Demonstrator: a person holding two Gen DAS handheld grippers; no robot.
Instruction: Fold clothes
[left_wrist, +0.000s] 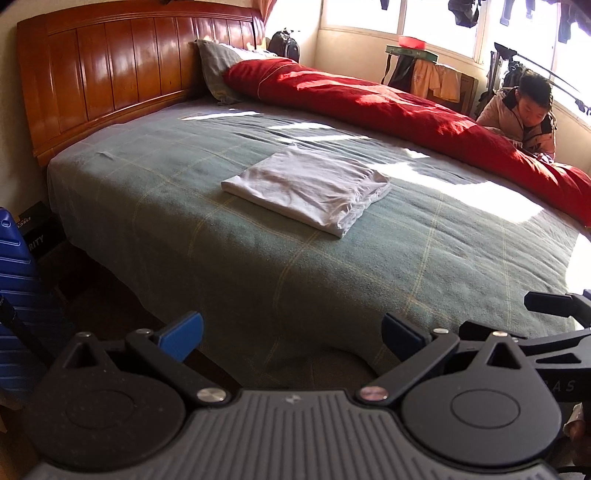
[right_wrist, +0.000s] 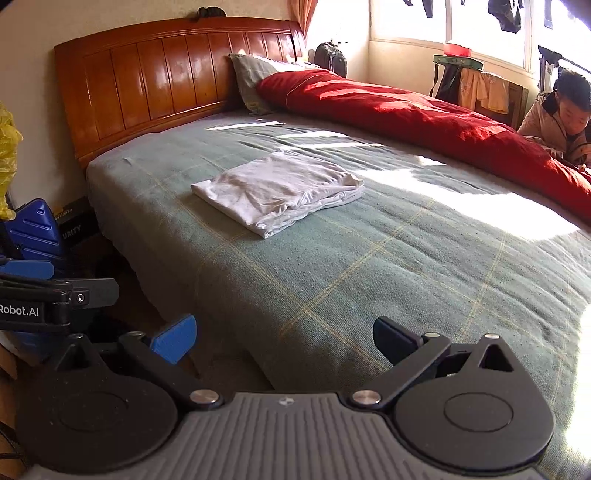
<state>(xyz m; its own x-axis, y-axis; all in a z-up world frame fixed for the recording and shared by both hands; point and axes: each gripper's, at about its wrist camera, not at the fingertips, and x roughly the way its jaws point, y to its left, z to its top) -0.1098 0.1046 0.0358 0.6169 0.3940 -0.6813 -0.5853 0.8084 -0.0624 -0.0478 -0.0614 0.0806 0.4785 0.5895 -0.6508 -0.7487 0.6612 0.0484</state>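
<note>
White garment (left_wrist: 308, 190) is folded flat mid-bed on the green blanket (left_wrist: 258, 266), red duvet (left_wrist: 406, 107) along the far edge. Left gripper (left_wrist: 291, 338) wide open, holding nothing.

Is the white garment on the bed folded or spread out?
Folded: the white garment lies as a compact rectangle with stacked layered edges on the bed.

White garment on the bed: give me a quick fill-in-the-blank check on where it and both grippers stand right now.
1. The white garment lies ____ into a flat rectangle on the green bedspread.
2. The left gripper has its jaws ____ and holds nothing.
3. The right gripper hangs short of the garment, over the bed's near ____.
4. The quilt bunched along the far side of the bed is ____ in colour.

Missing words: folded; open; edge; red
</note>
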